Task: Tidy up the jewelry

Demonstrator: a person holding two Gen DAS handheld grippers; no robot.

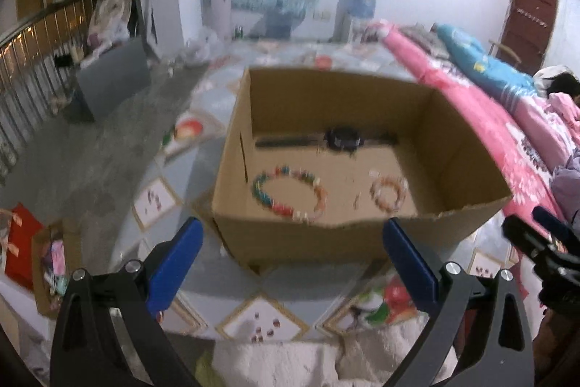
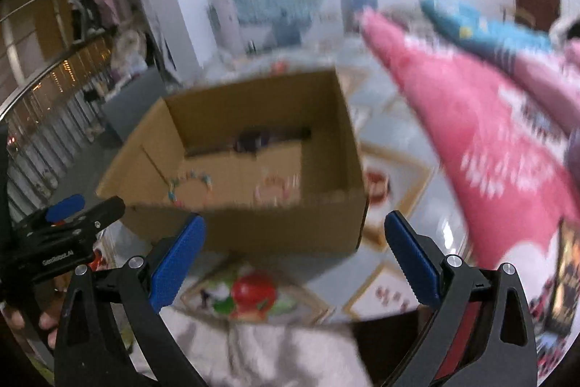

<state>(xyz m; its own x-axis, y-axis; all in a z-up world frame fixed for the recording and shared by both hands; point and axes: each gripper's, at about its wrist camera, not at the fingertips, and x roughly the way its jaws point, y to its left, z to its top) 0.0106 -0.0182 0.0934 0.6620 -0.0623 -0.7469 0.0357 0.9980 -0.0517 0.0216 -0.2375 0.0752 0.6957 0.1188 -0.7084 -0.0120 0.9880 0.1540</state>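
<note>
Both grippers are held above the near edge of the surface (image 1: pixel 203 165), pitched downward toward an open cardboard box (image 1: pixel 456 147). The left gripper (image 1: pixel 291 263) is shown with its blue pads spread wide and nothing between them. The right gripper (image 2: pixel 295 260) is likewise spread to its widest and empty; in the left wrist view it is seen at the right margin. In the right wrist view, fingers (image 2: pixel 47 321) of the hand carrying the left gripper are visible at the lower left. Inside the box, a multicoloured bead bracelet (image 1: pixel 288 193) lies flat on the floor, a smaller orange bead bracelet (image 1: pixel 388 193) beside it, apart, and a black wristwatch (image 1: pixel 340 138) against the far wall.
</note>
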